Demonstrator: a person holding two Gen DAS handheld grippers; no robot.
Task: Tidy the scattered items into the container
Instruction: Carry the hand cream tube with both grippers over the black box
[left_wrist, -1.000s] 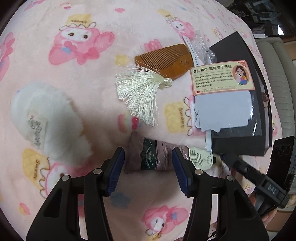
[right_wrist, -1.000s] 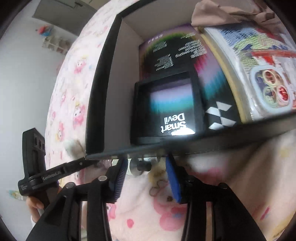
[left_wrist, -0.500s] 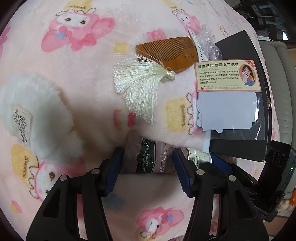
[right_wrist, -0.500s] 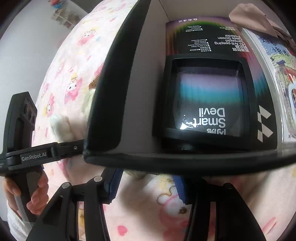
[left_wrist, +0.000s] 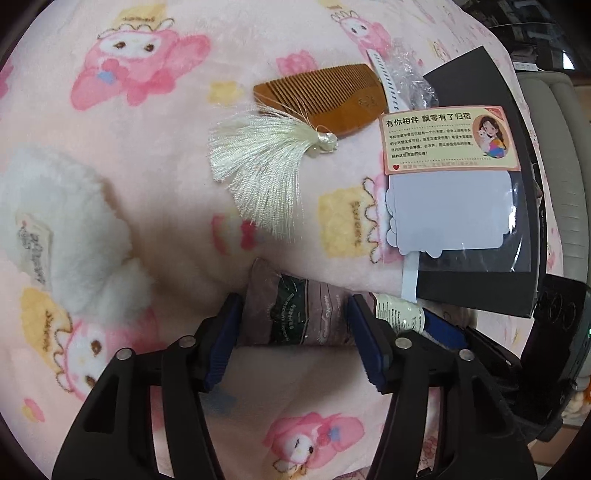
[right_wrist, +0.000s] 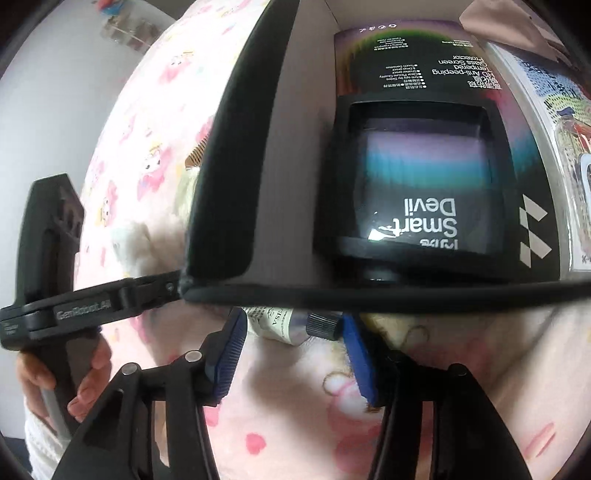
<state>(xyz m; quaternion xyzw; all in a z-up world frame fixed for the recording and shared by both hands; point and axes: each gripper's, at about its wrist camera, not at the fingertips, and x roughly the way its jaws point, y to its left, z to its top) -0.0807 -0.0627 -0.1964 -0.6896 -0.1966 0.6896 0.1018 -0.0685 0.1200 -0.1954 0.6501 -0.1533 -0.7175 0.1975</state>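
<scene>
Lying in black container (right_wrist: 236, 155): Smart Devil box (right_wrist: 424, 184), protector pack (right_wrist: 424, 55).

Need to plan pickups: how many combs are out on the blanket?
1: the wooden comb lies on the blanket left of the black box. Others could hide behind the box.

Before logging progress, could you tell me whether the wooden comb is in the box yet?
Out: the wooden comb lies on the pink blanket, beside the black box.
</scene>
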